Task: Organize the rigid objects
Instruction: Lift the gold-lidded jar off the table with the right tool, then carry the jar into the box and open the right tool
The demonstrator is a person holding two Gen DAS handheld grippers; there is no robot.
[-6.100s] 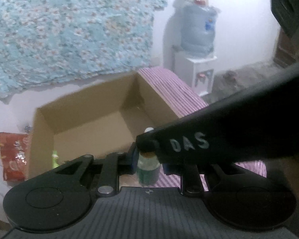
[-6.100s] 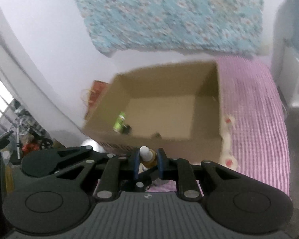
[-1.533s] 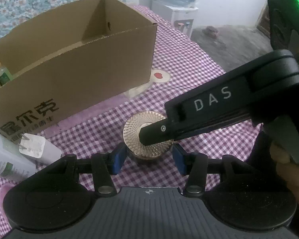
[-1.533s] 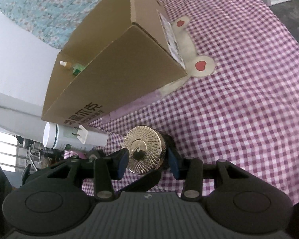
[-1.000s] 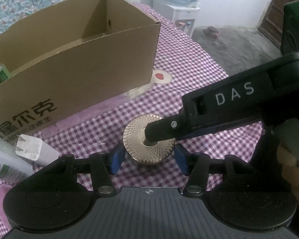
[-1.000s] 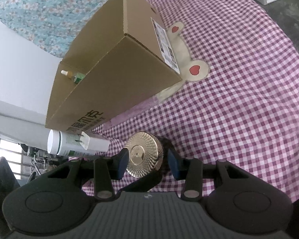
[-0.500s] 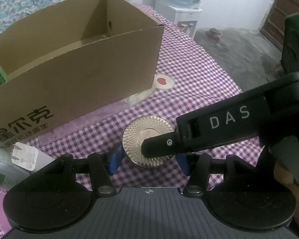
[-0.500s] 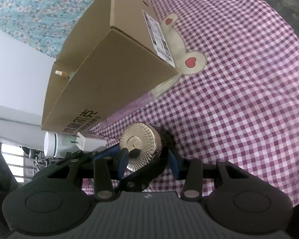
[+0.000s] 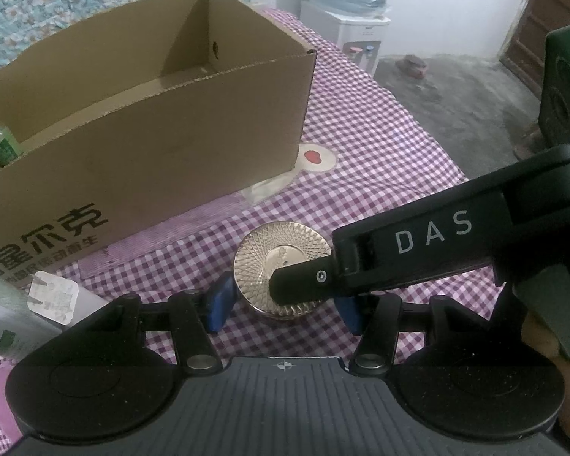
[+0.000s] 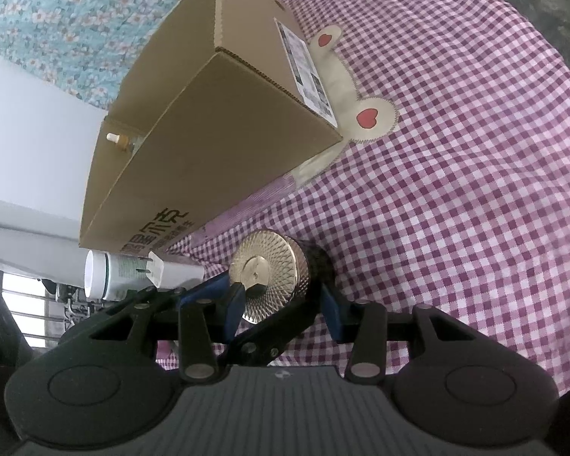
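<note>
My left gripper (image 9: 285,306) and right gripper (image 10: 281,302) were both clamped on the round jar with the gold patterned lid (image 9: 281,258), just above the purple checked cloth (image 9: 380,174), near the brown cardboard box (image 9: 152,133). I judged a level, joint lift over the rim best.

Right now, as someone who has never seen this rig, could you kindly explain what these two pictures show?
There is no robot here: a person holds a two-finger gripper in each hand, each with a camera looking along its fingers. One picture is from the left gripper, the other from the right gripper. On the checked cloth stands a cardboard box with a small bottle inside. Beside it lies a white tube with a plug adapter on it. Both grippers appear closed on the gold-lidded jar.
</note>
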